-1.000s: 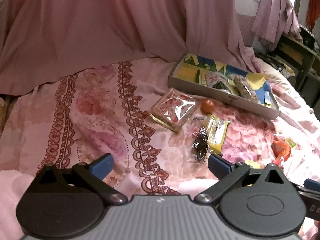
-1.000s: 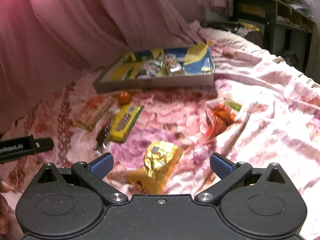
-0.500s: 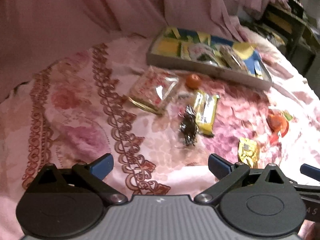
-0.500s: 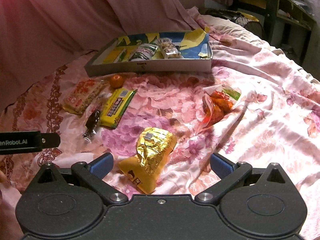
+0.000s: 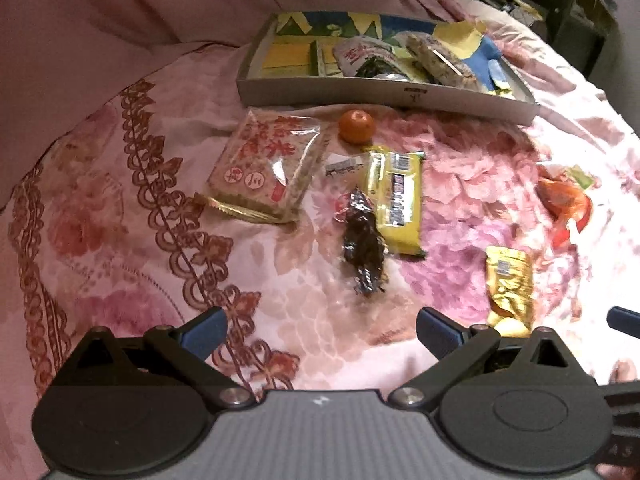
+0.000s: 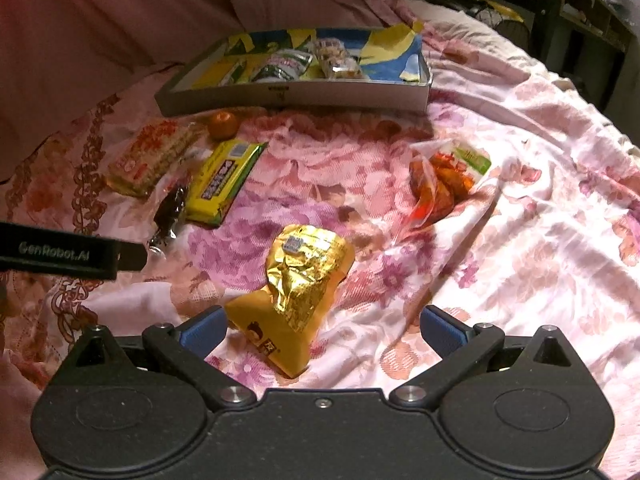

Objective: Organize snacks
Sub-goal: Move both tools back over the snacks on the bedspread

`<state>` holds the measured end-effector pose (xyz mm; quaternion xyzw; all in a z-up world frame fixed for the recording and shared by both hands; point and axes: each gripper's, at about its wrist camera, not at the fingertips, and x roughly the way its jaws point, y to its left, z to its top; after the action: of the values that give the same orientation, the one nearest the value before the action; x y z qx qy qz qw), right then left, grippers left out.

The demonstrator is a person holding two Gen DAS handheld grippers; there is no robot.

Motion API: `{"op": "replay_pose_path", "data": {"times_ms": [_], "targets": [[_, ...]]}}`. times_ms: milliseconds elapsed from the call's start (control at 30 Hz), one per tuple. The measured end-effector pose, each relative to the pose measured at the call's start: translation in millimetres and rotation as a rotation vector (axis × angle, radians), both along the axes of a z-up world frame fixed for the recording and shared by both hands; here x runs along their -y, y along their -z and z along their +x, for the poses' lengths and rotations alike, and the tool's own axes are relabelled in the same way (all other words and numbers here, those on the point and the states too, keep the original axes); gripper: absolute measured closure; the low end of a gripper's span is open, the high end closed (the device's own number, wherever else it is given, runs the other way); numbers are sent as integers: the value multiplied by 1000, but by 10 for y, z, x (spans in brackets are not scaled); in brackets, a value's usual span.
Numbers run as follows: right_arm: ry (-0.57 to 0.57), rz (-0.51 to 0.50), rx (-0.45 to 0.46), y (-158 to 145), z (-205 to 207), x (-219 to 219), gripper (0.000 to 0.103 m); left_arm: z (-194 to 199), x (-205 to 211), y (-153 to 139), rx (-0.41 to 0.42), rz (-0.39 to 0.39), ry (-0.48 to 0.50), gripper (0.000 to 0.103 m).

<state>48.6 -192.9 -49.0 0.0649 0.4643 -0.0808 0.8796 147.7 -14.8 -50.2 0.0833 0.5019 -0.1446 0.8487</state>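
Observation:
Snacks lie on a pink floral bedspread before a shallow box (image 5: 384, 98) (image 6: 296, 98) holding a few packets. My left gripper (image 5: 320, 330) is open and empty, just short of a dark wrapped candy (image 5: 364, 246). Beyond it lie a yellow bar (image 5: 398, 200), a clear rice-cake pack (image 5: 266, 166) and a small orange (image 5: 356, 126). My right gripper (image 6: 322, 330) is open, its fingers either side of the near end of a gold packet (image 6: 298, 292). An orange snack bag (image 6: 442, 180) lies further right.
Pink cloth hangs behind the box (image 5: 120, 20). A dark wooden shelf (image 6: 580, 4) stands at the far right beyond the bed. The left gripper's side (image 6: 68, 256) shows at the left of the right wrist view.
Both grippers have moved forward and tilted down toward the snacks. The dark candy and the gold packet now sit closer to the fingers. Both stayed open.

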Motion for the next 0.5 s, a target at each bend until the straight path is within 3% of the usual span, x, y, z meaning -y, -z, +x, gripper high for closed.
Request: {"op": "replay_pose_path", "data": {"times_ms": [500], "targets": [[89, 157, -133, 344, 201, 85, 1, 224, 25, 204, -83, -4, 4, 1]]}}
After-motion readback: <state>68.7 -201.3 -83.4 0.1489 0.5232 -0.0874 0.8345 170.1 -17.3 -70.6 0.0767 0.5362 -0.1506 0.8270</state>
